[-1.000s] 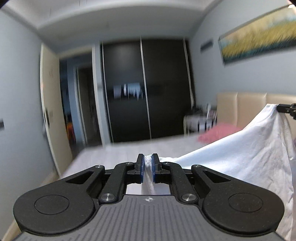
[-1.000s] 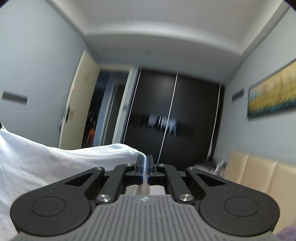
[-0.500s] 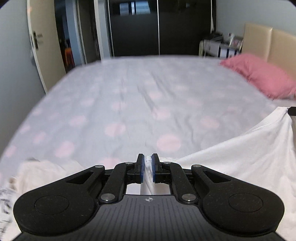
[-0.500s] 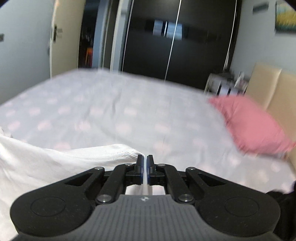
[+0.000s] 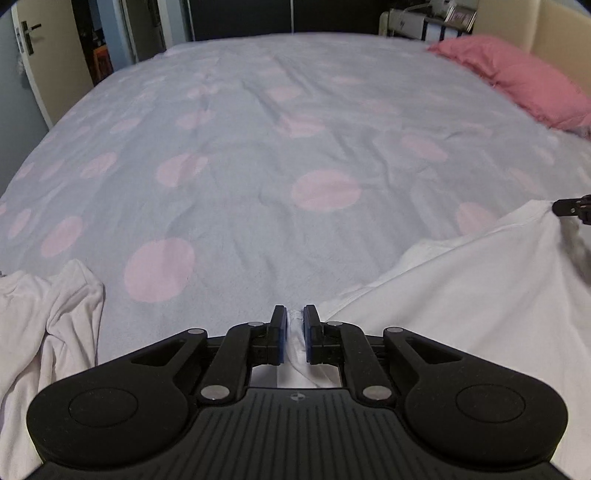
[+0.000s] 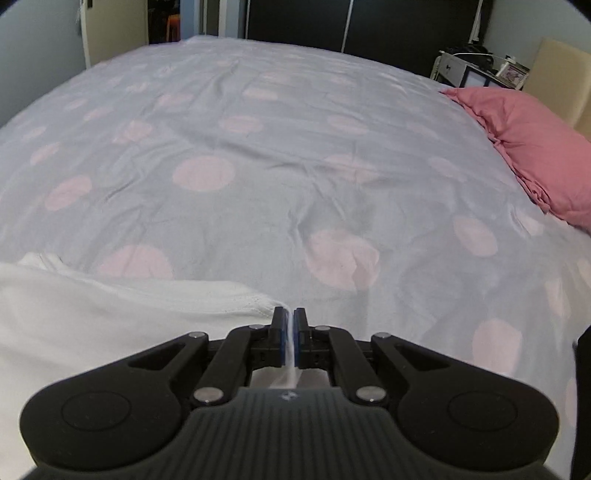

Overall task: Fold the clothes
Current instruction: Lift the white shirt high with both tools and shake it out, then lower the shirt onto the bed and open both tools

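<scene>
Grey-blue cotton with pale pink dots covers the bed [image 5: 258, 147], which fills both views and lies bare ahead of the claws. A pink pillow [image 6: 528, 147] sits at the far right by the beige headboard [image 5: 565, 33]. Beyond the bed stand a dark wardrobe [image 6: 388, 29], a white shelf unit [image 6: 461, 70] and a cream door [image 5: 44, 55]. A second pale garment [image 5: 44, 325] lies crumpled at the near left edge of the left view, clear of the claw.

The white shirt [image 5: 461, 314] hangs between the two claws. The left gripper [image 5: 294, 325] pinches a bunched corner of it between its blue pads, the cloth running off to the right toward the other claw, whose tip shows at the right edge. The right gripper [image 6: 290, 328] is pressed together on a thin fold of the hem, the shirt [image 6: 110, 325] spreading away to the left.

The shirt is plain white, lightly creased, with a stitched hem along its upper edge.
</scene>
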{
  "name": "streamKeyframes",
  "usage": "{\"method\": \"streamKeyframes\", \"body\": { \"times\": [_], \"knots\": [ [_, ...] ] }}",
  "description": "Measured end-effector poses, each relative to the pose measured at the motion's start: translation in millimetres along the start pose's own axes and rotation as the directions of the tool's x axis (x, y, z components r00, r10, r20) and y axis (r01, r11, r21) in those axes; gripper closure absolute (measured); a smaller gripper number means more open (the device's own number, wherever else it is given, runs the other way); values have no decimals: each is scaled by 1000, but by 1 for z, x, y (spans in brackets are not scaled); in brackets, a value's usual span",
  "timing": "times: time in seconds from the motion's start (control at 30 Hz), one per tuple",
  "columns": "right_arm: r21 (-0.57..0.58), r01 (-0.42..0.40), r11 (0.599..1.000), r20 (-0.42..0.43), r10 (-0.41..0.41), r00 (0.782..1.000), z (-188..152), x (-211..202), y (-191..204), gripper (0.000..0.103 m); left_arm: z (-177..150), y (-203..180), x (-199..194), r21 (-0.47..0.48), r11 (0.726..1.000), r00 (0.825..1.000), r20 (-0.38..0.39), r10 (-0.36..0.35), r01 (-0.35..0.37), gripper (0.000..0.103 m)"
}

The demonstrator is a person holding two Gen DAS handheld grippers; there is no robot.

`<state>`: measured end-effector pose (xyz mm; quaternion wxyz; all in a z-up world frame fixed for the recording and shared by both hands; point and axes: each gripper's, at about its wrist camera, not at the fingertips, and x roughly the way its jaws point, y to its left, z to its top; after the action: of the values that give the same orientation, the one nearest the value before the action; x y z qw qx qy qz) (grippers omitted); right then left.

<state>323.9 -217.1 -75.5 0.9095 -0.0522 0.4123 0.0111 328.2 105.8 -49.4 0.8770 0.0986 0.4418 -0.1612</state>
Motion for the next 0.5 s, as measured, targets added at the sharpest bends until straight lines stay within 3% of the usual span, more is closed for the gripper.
{"method": "streamKeyframes", "body": {
  "times": [0.2,0.37,0.5],
  "knots": [
    [11,-58,998,75,57,996,-17,-76,-11,99,-13,-14,-56,84,995,995,76,-60,54,97],
    [31,-106,994,79,103,991,-56,-138,-17,102,-54,-37,-99,182,980,994,56,-92,80,97],
    [11,-129,992,31,129,991,-98,-173,-11,102,-91,-55,-114,218,970,994,22,-110,103,97]
  ]
}}
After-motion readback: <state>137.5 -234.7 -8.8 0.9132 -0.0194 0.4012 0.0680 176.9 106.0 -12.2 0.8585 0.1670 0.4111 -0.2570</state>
